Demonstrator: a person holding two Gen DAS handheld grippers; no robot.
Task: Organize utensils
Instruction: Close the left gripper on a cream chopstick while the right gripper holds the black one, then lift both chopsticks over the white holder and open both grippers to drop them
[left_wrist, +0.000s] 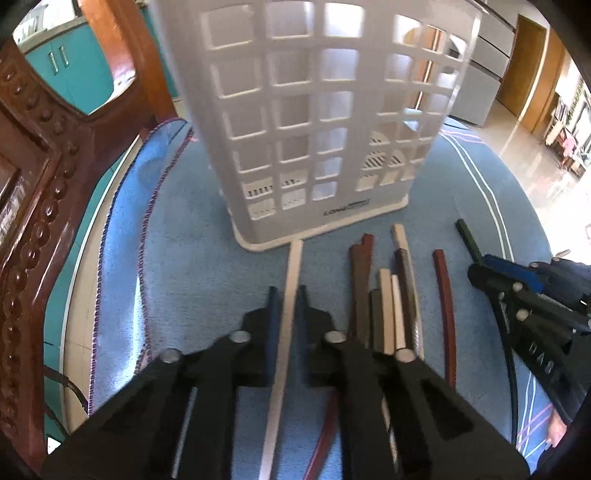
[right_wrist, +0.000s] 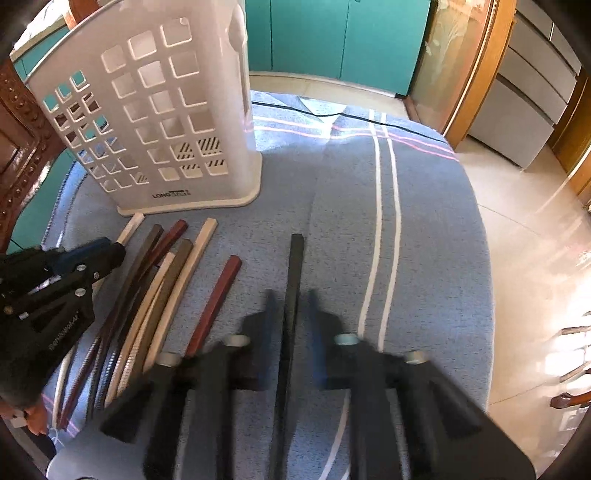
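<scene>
Two hand-held grippers work over a bench draped in a blue towel (right_wrist: 424, 258). White slotted utensil holder (left_wrist: 314, 122) stands upright toward the far left part of the bench, no utensils visible inside.

Left gripper (left_wrist: 287, 295): jaws apart, straddling a white chopstick (left_wrist: 291, 273) whose far tip touches or nearly touches the holder's base. Whether the pads contact the stick, cannot tell.

Right gripper (right_wrist: 291, 299): jaws apart either side of a black chopstick (right_wrist: 295, 266) lying alone toward the middle of the bench. View blurred; contact unclear.

Between the two, a loose bunch of mixed chopsticks (right_wrist: 159, 288), brown, cream and dark, lies overlapping; one red-brown chopstick (right_wrist: 218, 302) sits just apart from it.

Risks, as I judge them:
- Thin stick on soft cloth: jaws closing flat may roll it away or pinch towel with it.
- Grip far from the stick's middle could let it droop or swing and miss the holder's mouth.
- Holder is tall and light; a nudge at the rim may tip it.
</scene>
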